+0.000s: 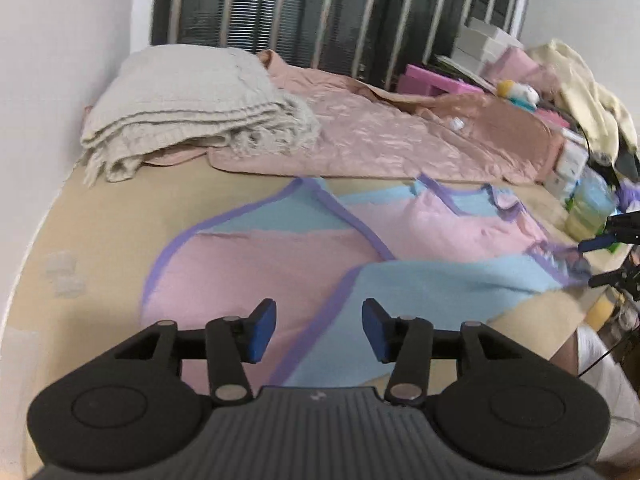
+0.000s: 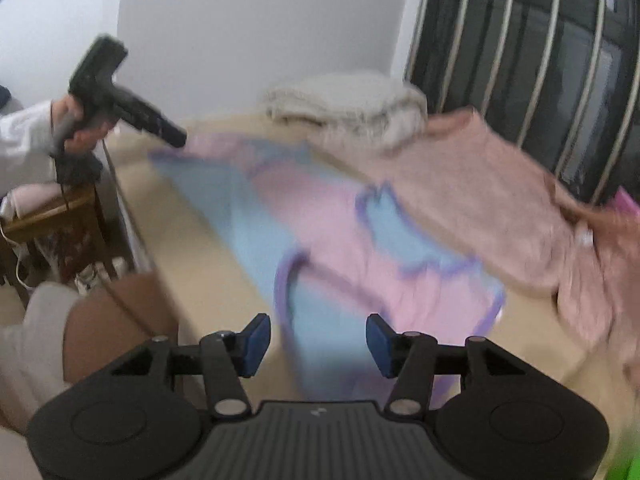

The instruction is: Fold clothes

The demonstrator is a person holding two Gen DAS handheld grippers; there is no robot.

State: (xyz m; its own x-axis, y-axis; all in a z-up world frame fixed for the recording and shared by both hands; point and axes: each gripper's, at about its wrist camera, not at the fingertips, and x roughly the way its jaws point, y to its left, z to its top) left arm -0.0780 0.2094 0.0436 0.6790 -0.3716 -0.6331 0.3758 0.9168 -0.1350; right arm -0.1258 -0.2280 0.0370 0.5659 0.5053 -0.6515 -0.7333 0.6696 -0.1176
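While lying across frame centre, beige bed (image 1: 120, 216) is carrying everything. Pink quilt (image 1: 400, 136) bunching along upper right; grey knit blanket (image 1: 192, 112) sitting folded upper left. Pink-blue garment (image 1: 280, 264) spreading mid-frame, partly folded, purple trim showing. Left gripper (image 1: 319, 330) hovering lower centre, fingers (image 1: 262, 330) standing half open, gripping nothing. Right gripper (image 2: 318, 346) likewise half open, empty, above garment's near edge.

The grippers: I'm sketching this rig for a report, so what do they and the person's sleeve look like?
Both the left gripper and the right gripper are black, with ribbed bodies, round side discs, silver pivot pins, a small pale logo and blue pads. In the right wrist view, the sleeve is white, and the left gripper has a dark pistol-style handle.
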